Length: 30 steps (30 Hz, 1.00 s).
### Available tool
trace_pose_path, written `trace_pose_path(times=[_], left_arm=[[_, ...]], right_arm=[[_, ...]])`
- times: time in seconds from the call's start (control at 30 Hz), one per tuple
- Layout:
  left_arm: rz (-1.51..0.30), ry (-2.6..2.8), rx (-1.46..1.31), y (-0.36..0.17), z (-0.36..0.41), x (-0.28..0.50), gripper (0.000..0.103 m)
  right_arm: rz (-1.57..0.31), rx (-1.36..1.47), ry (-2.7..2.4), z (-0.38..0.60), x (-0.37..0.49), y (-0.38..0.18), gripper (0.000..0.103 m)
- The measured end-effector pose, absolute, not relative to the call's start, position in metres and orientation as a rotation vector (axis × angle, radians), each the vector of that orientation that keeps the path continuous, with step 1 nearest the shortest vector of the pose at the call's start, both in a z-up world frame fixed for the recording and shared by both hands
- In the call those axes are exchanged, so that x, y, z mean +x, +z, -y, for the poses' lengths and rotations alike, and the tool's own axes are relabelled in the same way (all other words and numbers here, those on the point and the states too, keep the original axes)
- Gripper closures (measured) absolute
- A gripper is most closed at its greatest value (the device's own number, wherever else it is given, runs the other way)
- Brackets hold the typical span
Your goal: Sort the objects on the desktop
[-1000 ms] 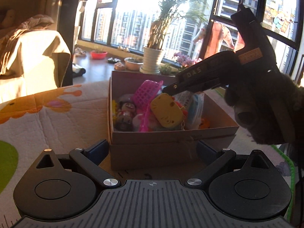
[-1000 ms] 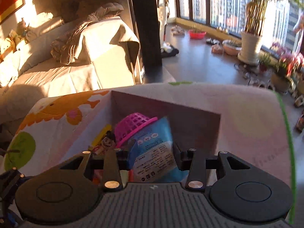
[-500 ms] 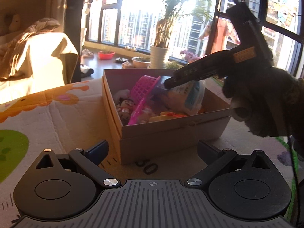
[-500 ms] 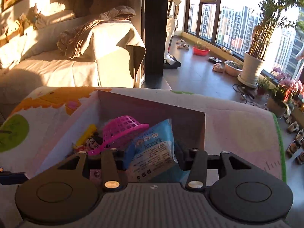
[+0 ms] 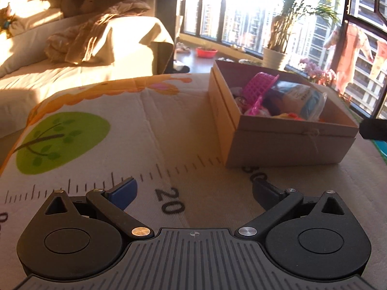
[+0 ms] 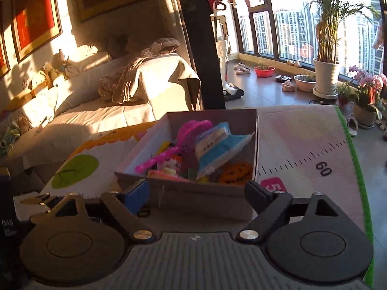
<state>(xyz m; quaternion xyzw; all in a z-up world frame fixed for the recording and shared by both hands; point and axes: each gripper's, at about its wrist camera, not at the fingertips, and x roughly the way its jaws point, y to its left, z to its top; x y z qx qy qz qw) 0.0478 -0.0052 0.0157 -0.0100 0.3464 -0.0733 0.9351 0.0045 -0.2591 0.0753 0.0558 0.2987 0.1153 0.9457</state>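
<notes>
A brown cardboard box [image 5: 287, 145] stands on the printed play mat, at the right in the left wrist view and straight ahead in the right wrist view [image 6: 205, 198]. It holds a pink plastic basket [image 5: 257, 88], a blue and white packet [image 6: 217, 147], an orange pumpkin toy [image 6: 235, 172] and several other small toys. My left gripper [image 5: 193, 193] is open and empty, low over the mat left of the box. My right gripper [image 6: 197, 193] is open and empty, just in front of the box's near wall.
The mat [image 5: 121, 145] has a ruler print, a green tree patch [image 5: 60, 142] and a green edge [image 6: 358, 169] at the right. A covered sofa [image 6: 108, 96] stands behind the table. Potted plants [image 6: 326, 72] line the window.
My right gripper has let go of the blue packet, which now lies in the box, and pulled back with its jaws open. My left gripper has swung left and back from the box.
</notes>
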Motion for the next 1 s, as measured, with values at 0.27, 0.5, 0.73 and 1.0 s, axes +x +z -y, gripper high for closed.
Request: trace_pose_path(times=[0.27,0.5,0.73,1.0], left_arm=[[-0.702,-0.108,0.059,0.003,0.020,0.035,0.000],[-0.691,-0.093,0.048,0.001,0.021,0.035,0.000],[-0.691,-0.092,0.051,0.001,0.022,0.034,0.000],[-0.692,-0.092,0.051,0.002,0.025,0.034,0.000]], right_arm=[[-0.699,0.020,0.066,0.228,-0.006,0.019,0.000],[-0.752,0.006,-0.052,0.229,0.019,0.002,0.000],[-0.691,0.022,-0.075,0.229,0.016,-0.005,0.000],[-0.693,0.020,-0.075,0.227,0.018,-0.005,0.000]])
